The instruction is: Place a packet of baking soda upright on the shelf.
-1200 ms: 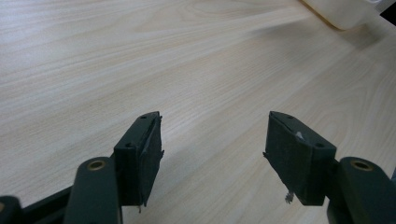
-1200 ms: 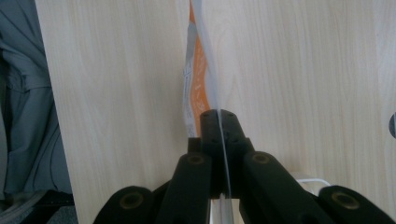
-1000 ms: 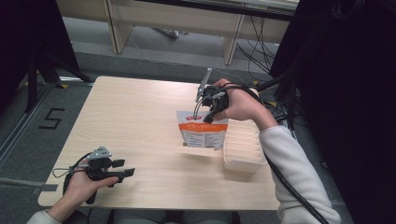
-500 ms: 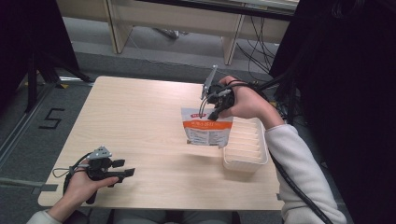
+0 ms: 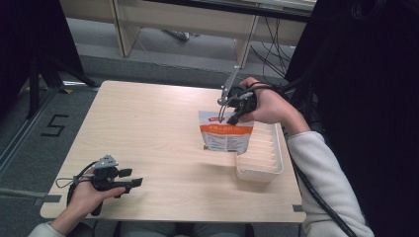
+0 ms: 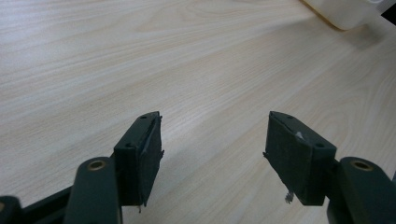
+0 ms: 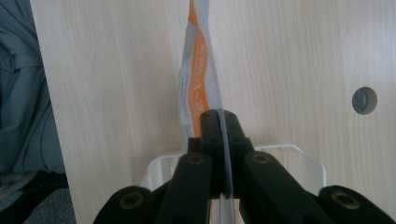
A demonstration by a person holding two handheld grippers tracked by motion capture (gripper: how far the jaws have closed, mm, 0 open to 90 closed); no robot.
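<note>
Orange-and-white pouch point(image 5: 226, 132), upright, apparently lifted beside white ridged tray point(image 5: 261, 154).

Wooden desk point(image 5: 148, 44), cables point(image 5: 269, 42), grey floor point(image 5: 29, 148)

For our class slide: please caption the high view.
Right gripper lifts an orange pouch beside a white tray; left gripper rests open.

Light wooden table point(image 5: 158, 128), white ridged tray point(image 5: 262, 158)
</note>
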